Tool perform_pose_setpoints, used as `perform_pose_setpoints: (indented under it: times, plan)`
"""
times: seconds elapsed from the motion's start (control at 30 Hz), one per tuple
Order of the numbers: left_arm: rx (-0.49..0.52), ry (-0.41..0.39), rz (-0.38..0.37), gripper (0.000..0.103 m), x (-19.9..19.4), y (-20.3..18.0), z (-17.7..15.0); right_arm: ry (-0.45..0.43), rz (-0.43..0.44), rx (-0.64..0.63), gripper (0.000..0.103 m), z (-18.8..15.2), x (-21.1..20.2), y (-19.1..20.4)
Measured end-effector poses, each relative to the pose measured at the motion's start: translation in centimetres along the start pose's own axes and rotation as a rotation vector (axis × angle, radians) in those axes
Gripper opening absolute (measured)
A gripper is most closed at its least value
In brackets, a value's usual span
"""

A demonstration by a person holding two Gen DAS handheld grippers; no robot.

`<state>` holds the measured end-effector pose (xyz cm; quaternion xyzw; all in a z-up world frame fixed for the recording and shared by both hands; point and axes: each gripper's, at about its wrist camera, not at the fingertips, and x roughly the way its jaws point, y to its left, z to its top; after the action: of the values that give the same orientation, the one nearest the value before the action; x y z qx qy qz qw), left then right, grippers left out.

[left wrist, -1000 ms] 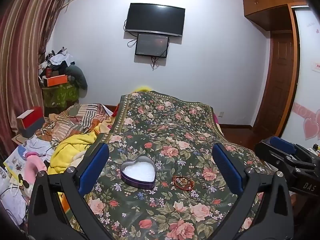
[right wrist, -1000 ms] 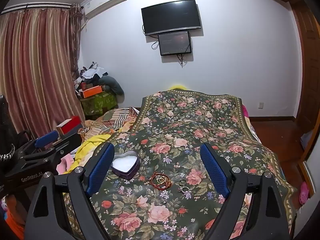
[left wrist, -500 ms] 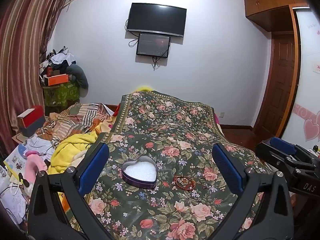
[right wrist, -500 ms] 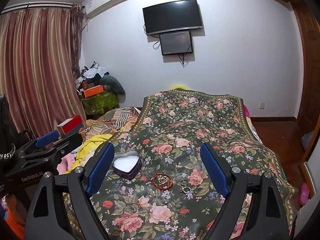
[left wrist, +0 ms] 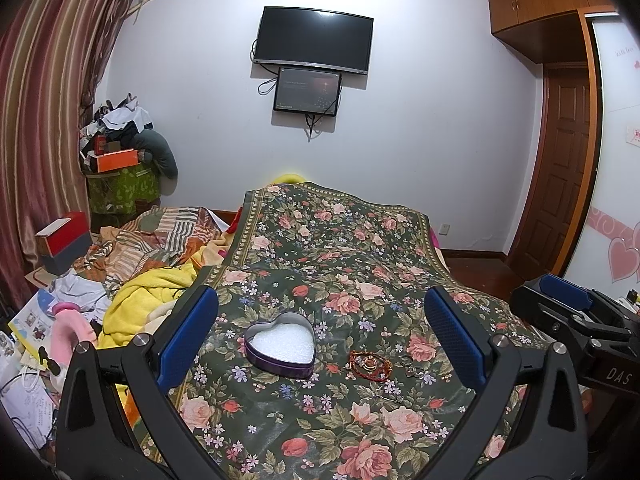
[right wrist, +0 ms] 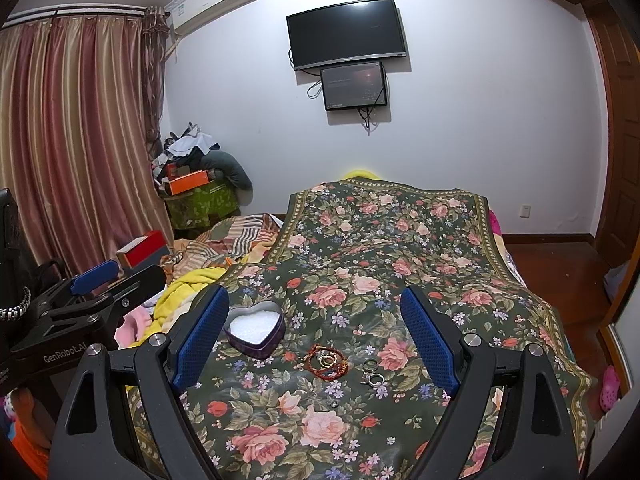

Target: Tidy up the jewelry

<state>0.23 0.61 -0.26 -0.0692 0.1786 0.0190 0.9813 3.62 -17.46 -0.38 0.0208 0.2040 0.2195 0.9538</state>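
Observation:
A purple heart-shaped tin (left wrist: 280, 348) with white lining lies open on the floral bedspread (left wrist: 340, 248); it also shows in the right wrist view (right wrist: 255, 330). Just right of it lies a red cord bracelet with gold rings (left wrist: 369, 365) (right wrist: 326, 362), then small silver rings (left wrist: 414, 371) (right wrist: 373, 374). A tiny piece (right wrist: 333, 403) lies nearer. My left gripper (left wrist: 320, 340) is open and empty, held above the tin. My right gripper (right wrist: 316, 340) is open and empty above the bracelet.
Yellow blanket (left wrist: 152, 300) and striped bedding (left wrist: 160, 236) pile left of the bedspread, with boxes and papers (left wrist: 60, 240) beyond. A wooden door (left wrist: 560, 168) stands at right. A television (left wrist: 314, 38) hangs on the far wall.
Both views have shifted very slightly; the tin and jewelry stay where they were and both grippers remain open.

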Motion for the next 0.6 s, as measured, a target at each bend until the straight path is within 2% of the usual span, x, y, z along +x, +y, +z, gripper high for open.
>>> perform_pose_setpoints:
  times: [0.6]
  plan:
    - [0.002,0.0,0.003,0.103,-0.27,0.24,0.4,0.001,0.0,0.001,0.085,-0.05,0.17,0.29]
